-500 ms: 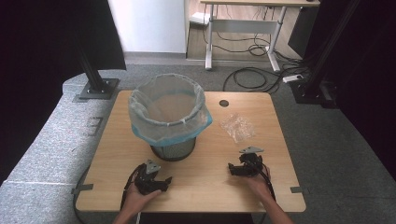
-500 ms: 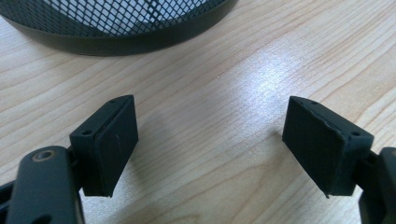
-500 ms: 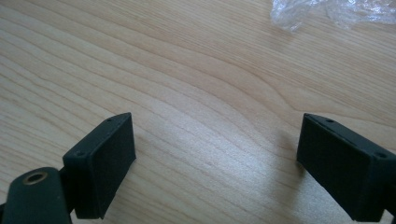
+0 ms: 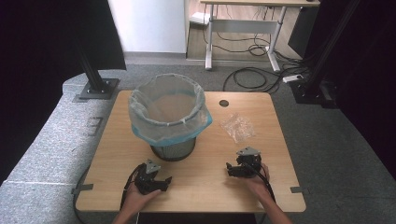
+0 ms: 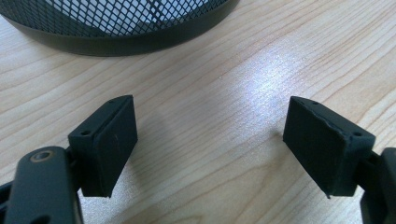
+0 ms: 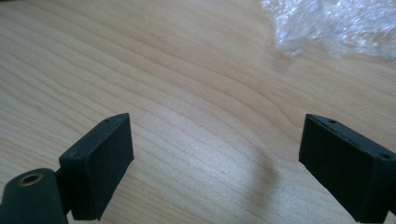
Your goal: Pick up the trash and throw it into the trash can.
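A black mesh bin (image 4: 172,148) lined with a clear and blue bag (image 4: 168,112) stands on the wooden table (image 4: 205,186), left of centre. A crumpled piece of clear plastic wrap (image 4: 238,126) lies to its right, and its edge shows at the top right of the right gripper view (image 6: 336,21). My left gripper (image 4: 161,182) rests low on the table just in front of the bin, held by a hand; its jaws stand wide apart over bare wood (image 5: 210,140), with the bin's base (image 5: 121,35) ahead. My right gripper (image 4: 232,169) sits near the front right, open and empty (image 6: 215,163).
A round cable hole (image 4: 223,103) sits near the table's far edge. Grey carpeted floor surrounds the table, with black stand bases (image 4: 95,88) at the far left and right, and a desk with cables (image 4: 252,74) beyond.
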`<control>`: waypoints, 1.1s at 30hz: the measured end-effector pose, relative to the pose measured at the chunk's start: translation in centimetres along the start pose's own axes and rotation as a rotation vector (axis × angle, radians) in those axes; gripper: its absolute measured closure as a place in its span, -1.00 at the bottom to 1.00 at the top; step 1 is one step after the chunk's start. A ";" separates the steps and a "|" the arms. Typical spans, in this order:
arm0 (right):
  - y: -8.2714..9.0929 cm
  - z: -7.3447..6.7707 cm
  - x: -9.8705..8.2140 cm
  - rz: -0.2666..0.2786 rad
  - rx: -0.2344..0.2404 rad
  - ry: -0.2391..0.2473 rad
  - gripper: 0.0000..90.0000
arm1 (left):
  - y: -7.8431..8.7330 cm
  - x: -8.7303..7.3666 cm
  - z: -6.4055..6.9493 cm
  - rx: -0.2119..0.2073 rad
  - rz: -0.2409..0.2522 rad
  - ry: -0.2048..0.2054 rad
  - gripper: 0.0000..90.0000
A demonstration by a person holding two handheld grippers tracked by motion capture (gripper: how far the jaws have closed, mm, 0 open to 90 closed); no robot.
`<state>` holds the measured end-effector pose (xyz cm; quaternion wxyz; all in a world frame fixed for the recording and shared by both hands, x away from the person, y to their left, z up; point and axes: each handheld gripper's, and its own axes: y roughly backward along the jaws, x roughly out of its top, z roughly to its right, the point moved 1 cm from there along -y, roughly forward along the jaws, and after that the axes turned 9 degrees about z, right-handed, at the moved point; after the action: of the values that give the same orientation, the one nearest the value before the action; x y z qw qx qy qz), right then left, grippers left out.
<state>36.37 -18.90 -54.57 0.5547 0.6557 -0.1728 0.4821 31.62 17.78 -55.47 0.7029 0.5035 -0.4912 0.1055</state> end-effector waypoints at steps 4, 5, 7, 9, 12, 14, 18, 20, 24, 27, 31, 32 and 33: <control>0.0 0.7 0.0 0.009 -0.014 -0.017 -0.75 | 0.0 0.0 0.0 0.000 0.000 0.000 -0.61; 0.0 0.7 0.0 0.009 -0.014 -0.017 -0.75 | 0.0 0.0 0.0 0.000 0.000 0.000 -0.61; 0.0 1.2 -0.1 0.015 -0.028 -0.022 -0.73 | 0.0 0.0 0.0 -0.001 -0.001 -0.001 -0.61; 0.1 1.7 -0.1 0.023 -0.035 -0.027 -0.72 | 0.0 0.0 0.0 -0.001 -0.001 -0.001 -0.62; 0.2 2.5 -0.2 0.022 -0.044 -0.037 -0.70 | 0.0 0.0 0.0 -0.001 -0.001 -0.001 -0.62; 0.1 3.0 -0.3 0.016 -0.053 -0.050 -0.70 | 0.0 0.0 0.0 -0.001 -0.001 -0.001 -0.62; 0.1 3.6 -0.3 0.022 -0.074 -0.062 -0.69 | 0.0 0.0 0.0 -0.001 -0.001 -0.001 -0.62; -0.1 3.7 -0.4 0.024 -0.084 -0.056 -0.69 | -0.1 0.0 0.0 -0.001 -0.001 -0.001 -0.62; -0.4 3.8 -0.2 0.042 -0.090 -0.047 -0.67 | -0.1 0.1 0.0 -0.001 -0.002 -0.002 -0.62; -0.6 4.0 -0.1 0.049 -0.101 -0.056 -0.67 | -0.1 0.1 0.0 -0.001 -0.002 -0.001 -0.62; -0.9 4.6 0.3 0.064 -0.120 -0.075 -0.66 | -0.1 0.1 0.0 -0.001 -0.002 -0.001 -0.62; -1.1 4.7 0.4 0.066 -0.123 -0.076 -0.65 | -0.1 0.1 0.0 -0.001 -0.002 -0.001 -0.62; -1.3 4.8 0.4 0.066 -0.122 -0.077 -0.66 | -0.1 0.1 0.0 -0.001 -0.002 -0.001 -0.62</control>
<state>39.64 -22.61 -54.55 0.5706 0.6326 -0.2444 0.4632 31.72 17.71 -55.46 0.7030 0.5036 -0.4913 0.1041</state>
